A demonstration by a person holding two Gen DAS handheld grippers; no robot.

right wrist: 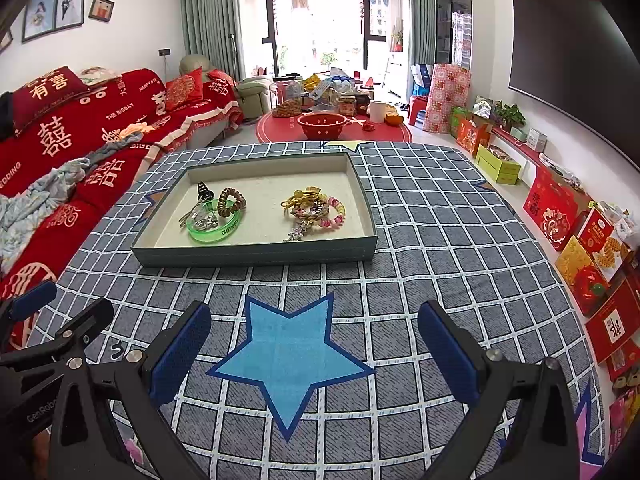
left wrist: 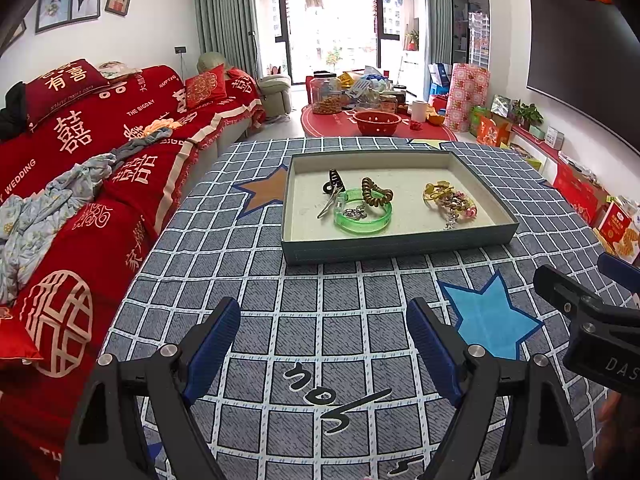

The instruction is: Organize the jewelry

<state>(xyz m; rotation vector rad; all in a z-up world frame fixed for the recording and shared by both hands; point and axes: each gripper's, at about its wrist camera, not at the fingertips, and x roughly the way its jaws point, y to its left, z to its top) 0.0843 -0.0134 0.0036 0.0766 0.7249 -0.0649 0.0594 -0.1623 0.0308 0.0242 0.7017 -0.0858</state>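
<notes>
Daylight pours through the balcony window (left wrist: 332, 28), framed by grey-green curtains (left wrist: 224, 16). A sofa (left wrist: 100, 152) under red covers runs along the left wall below framed photos (left wrist: 68, 2). A dark TV (left wrist: 576, 56) hangs on the right wall above red boxes (right wrist: 556, 208) lining the pale floor. A red round rug (right wrist: 332, 132) lies farther back.

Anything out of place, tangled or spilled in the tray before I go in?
Nothing spilled. Inside the tray, items are heaped: a hair clip and coil hair tie overlap the green bangle; the bead bracelets lie tangled in one pile.
</notes>
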